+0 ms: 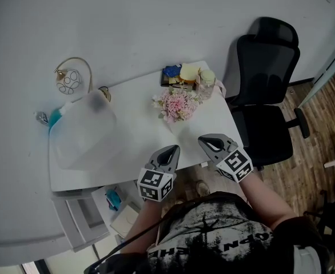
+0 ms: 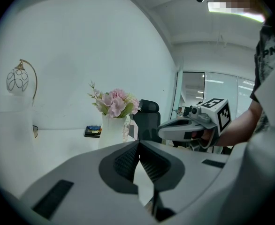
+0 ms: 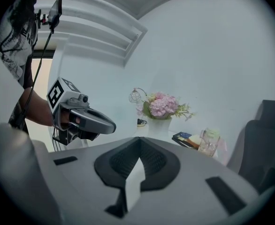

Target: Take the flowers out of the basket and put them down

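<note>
Head view: the flowers, a pink bunch with green leaves, stand upright in a white basket toward the far right of the desk. Just beside them, at the far corner, stand a glass jar and a stack of books. The left gripper and right gripper hover side by side over the desk's near edge, well apart from the bunch. Each gripper view shows its jaws closed tip to tip with nothing between them.

Assessed risk: the basket looks tall, narrow and light. A pull on the stems while it is unsteadied could lift or tip it, possibly into the jar. A grip on the blossoms rather than the stems would likely crush them.
</note>
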A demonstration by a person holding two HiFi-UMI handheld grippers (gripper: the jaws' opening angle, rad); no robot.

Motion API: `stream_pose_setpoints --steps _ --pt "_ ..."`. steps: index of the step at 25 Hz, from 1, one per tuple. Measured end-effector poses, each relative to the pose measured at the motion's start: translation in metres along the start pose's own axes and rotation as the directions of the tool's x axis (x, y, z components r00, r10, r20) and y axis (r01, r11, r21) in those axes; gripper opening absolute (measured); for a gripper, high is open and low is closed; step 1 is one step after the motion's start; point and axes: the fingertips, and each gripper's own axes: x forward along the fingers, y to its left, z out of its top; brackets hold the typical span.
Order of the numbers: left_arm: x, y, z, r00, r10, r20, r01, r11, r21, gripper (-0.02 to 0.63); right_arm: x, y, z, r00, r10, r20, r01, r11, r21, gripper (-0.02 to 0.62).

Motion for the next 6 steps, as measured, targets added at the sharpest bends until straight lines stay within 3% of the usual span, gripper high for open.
stream_pose_setpoints --steps 6 --pt "0.0015 -0.0066 -0.0034 1.000 -0.004 -0.004 0.004 1.000 -0.010 0.014 -0.0008 0.0032 -0.0037 1.000 0.021 -0.017 -0.021 1.000 -0.005 0.015"
